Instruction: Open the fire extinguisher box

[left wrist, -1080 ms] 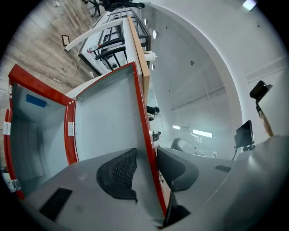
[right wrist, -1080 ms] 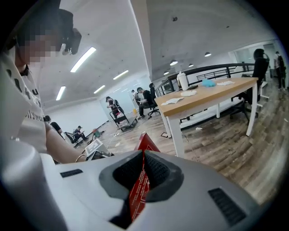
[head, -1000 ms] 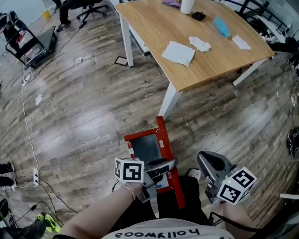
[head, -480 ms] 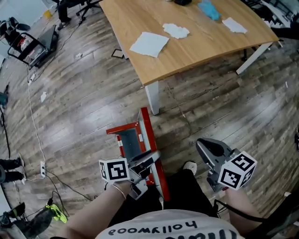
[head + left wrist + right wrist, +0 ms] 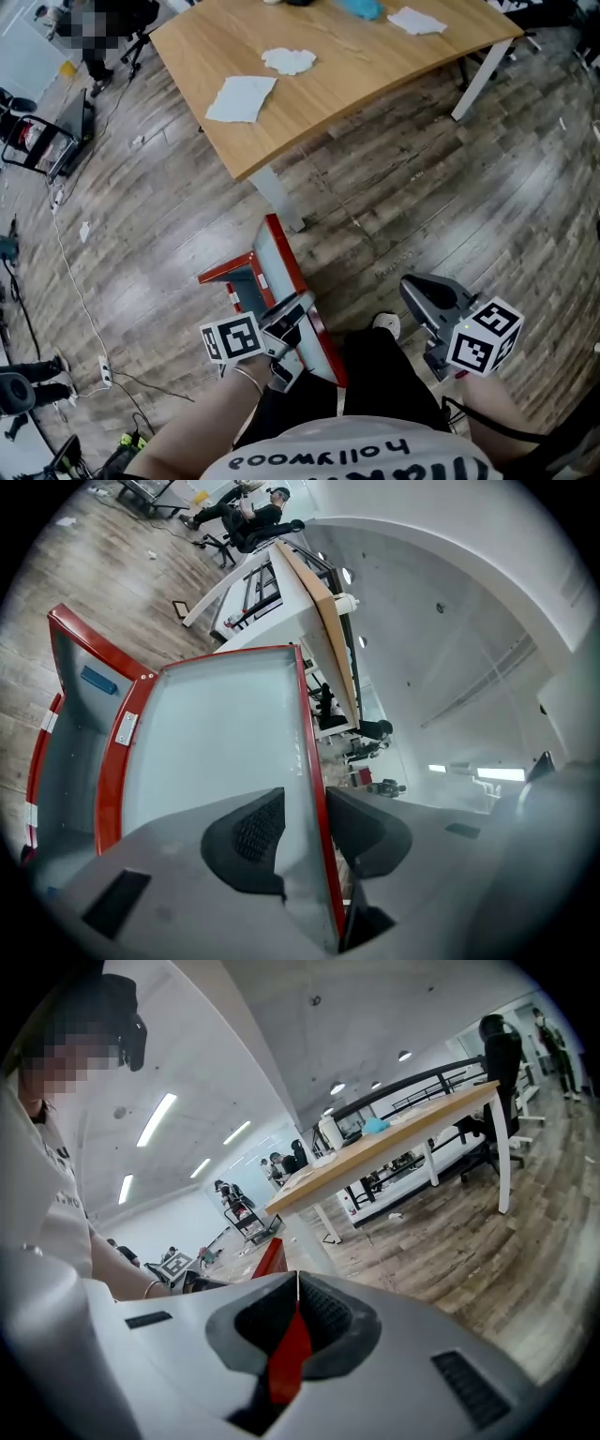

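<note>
In the head view the lower part of the fire extinguisher box [image 5: 230,273] and of its door [image 5: 281,261] lay hidden behind the left gripper [image 5: 296,315] and the person's legs [image 5: 375,375]. The table [image 5: 328,80] ran off the top edge, and the box's contents could not be made out.

Red fire extinguisher box [image 5: 239,279] stands on the floor [image 5: 169,234], its seemingly glazed door [image 5: 284,267] swung open.

Left gripper [image 5: 305,822] is clamped on the red edge of the door [image 5: 216,733], one pad [image 5: 253,832] either side of the frosted panel. The door stands open from the fire extinguisher box [image 5: 70,719], which has a blue tag [image 5: 98,680] inside. A wooden table [image 5: 328,630] shows behind.
</note>
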